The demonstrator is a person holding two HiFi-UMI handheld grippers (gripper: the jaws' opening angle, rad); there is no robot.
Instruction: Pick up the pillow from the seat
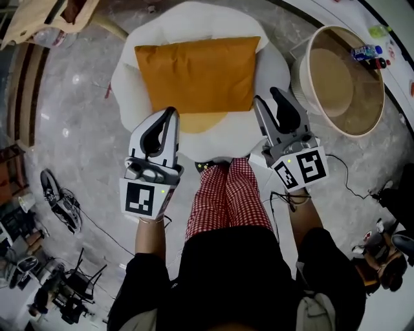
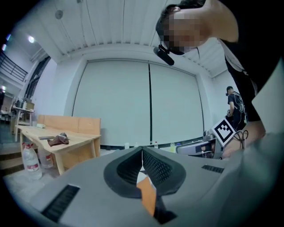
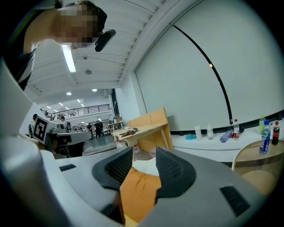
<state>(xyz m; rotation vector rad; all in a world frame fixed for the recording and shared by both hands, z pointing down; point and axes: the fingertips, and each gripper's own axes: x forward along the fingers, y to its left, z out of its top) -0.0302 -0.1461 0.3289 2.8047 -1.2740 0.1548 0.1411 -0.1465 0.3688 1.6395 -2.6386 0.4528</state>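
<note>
One orange rectangular fabric pillow (image 1: 197, 74) lies flat on the white fluffy round seat (image 1: 194, 16), its near edge towards the person. The left tool (image 1: 169, 115) sits at the pillow's near left corner, clenched, its jaws meeting at the tips. The right tool (image 1: 270, 97) is at the near right corner, released; its jaws stand apart, with the orange fabric showing between them unpressed. A round wooden tub (image 1: 343, 81) stands right of the seat.
</note>
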